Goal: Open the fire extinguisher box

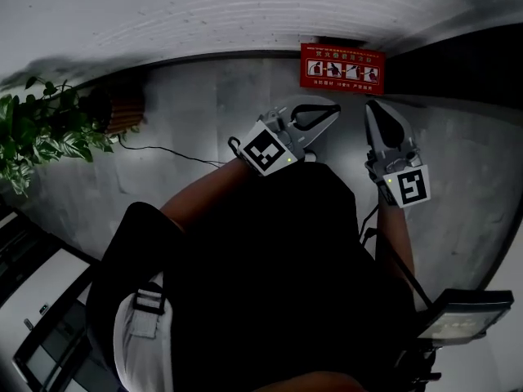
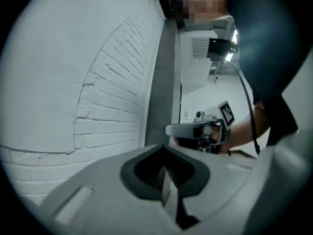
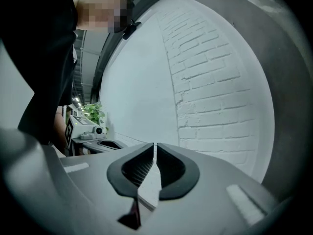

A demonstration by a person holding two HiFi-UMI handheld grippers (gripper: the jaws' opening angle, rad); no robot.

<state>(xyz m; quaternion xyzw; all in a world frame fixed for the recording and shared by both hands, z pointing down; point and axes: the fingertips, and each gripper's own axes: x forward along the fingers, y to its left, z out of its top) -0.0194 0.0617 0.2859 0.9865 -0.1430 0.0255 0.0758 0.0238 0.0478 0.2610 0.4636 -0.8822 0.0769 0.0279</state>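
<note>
Though nothing is gripped yet, fire extinguisher box (image 1: 343, 68): red, pictogram panel, set on floor (image 1: 188, 104) at foot of wall (image 1: 163, 6), just ahead of both grippers.
L gripper (image 1: 327, 111): jaws pressed together, empty, clear of box.
R gripper (image 1: 374, 106): jaws pressed together, empty.
Handling: prob. stiff sheet metal; hinged lid judged light; paint smooth, slippery.
Hold: lid's front edge or latch to be taken; latch not made out.

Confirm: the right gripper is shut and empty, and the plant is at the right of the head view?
Not quite. The plant is at the left of the head view, not the right. The rest holds: the right gripper is shut and empty, as the right gripper view shows.
</note>
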